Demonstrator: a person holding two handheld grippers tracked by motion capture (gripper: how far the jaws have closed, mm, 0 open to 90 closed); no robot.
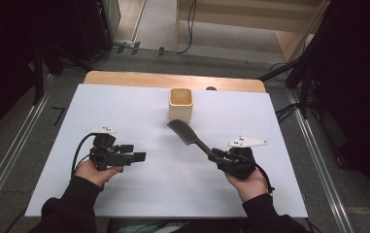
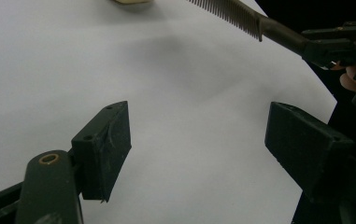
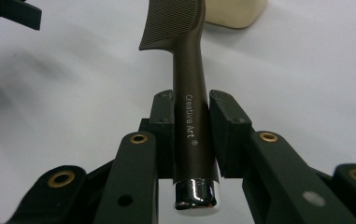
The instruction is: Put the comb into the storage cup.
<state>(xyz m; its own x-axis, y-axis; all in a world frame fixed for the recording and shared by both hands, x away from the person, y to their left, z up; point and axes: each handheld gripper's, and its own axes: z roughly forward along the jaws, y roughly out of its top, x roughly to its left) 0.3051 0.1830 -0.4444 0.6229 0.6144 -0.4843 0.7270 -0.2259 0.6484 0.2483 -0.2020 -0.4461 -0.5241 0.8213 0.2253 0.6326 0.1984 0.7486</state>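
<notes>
Right tool clamped on dark brown plastic comb, teeth ahead toward cream square cup; next, tip it in; left tool apart, idle.

black claws, brass-ringed screws, grey plates, seemingly dark sleeves
</notes>
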